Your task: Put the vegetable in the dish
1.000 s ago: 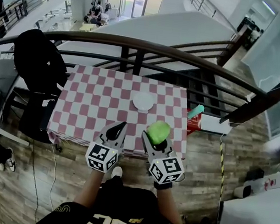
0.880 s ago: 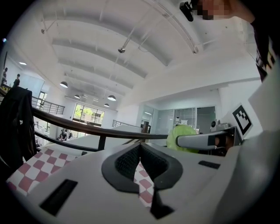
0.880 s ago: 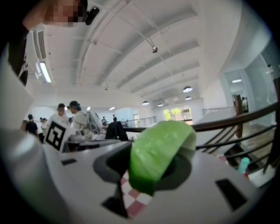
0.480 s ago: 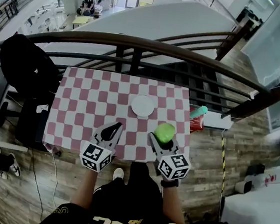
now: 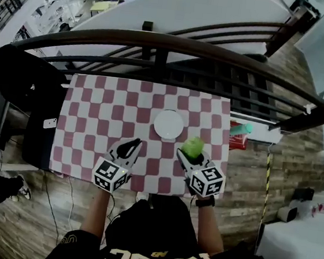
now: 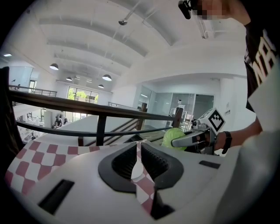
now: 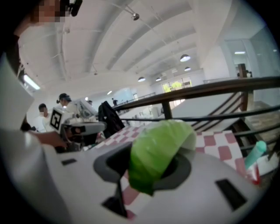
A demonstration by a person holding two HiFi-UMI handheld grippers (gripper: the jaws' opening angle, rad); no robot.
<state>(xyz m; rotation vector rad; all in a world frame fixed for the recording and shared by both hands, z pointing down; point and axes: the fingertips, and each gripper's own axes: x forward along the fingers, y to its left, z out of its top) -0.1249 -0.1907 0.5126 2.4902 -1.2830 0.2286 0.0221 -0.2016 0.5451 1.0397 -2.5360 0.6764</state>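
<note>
A light green leafy vegetable (image 5: 192, 147) (image 7: 159, 151) (image 6: 173, 135) sits between the jaws of my right gripper (image 5: 189, 153) (image 7: 153, 164), which is shut on it above the near right part of the checkered table (image 5: 94, 112). The white round dish (image 5: 168, 124) lies on the table just beyond and to the left of the vegetable. My left gripper (image 5: 128, 148) (image 6: 136, 161) hovers over the near edge of the table, shut with nothing in it.
A dark curved railing (image 5: 160, 41) runs behind the table. A black chair (image 5: 17, 75) stands at the table's left. A red box with a teal object (image 5: 240, 132) sits off the table's right edge. Wooden floor surrounds the table.
Both grippers have moved forward over the table. The vegetable in the right gripper is now closer to the dish. The head view has shifted, bringing the table nearer the centre.
</note>
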